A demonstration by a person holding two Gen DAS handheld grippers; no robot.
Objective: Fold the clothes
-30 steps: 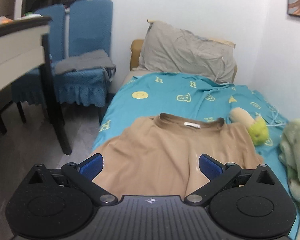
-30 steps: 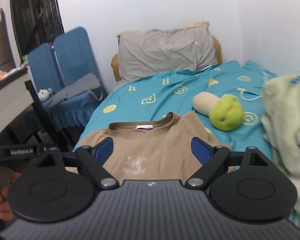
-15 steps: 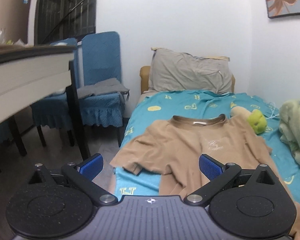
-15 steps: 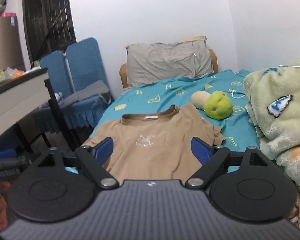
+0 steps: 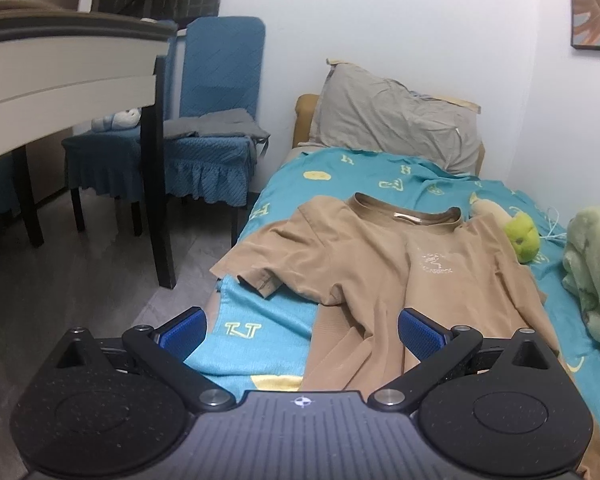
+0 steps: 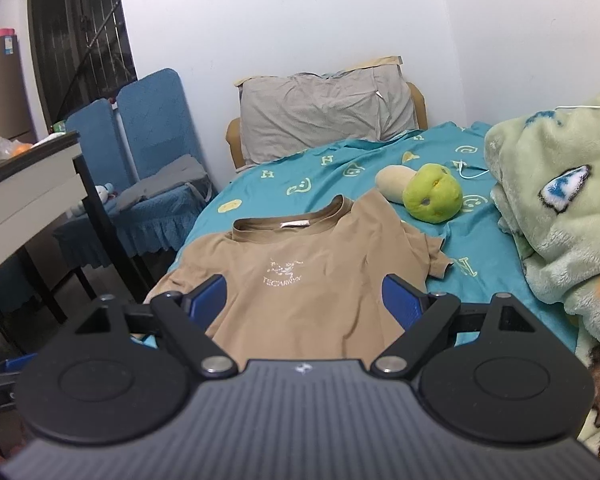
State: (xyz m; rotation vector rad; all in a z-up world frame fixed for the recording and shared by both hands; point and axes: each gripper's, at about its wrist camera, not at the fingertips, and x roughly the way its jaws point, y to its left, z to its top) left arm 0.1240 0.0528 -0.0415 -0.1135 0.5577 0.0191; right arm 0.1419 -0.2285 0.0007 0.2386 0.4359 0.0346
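The brown t-shirt (image 5: 384, 276) lies spread face up on the bed (image 5: 260, 332), collar toward the grey pillow (image 5: 392, 128), the printed chest showing. It is not folded: both sleeves stick out, and the one nearer the bed's edge has its cuff curled under. The left claw (image 5: 302, 326) is spread wide and holds nothing, hovering above the shirt's lower part and a bare patch of sheet. The right claw (image 6: 305, 298) is spread wide too, empty, hanging over the shirt's lower half.

Several things could spoil a fold from here. The sleeve by the bed's edge sits close to the drop to the floor, so a careless tug toward that side could slide cloth off the mattress. The fabric looks thin and soft (it already ripples near the armpit), so a claw closing on it may catch the sheet beneath as well and drag both. A pinch on one layer only would leave the back of the shirt behind and bunch the fold. The green plush toy (image 6: 432, 192) lies just beside the far sleeve and the fleece blanket (image 6: 560, 216) crowds that side, so a sleeve swung across could snag or land on them.
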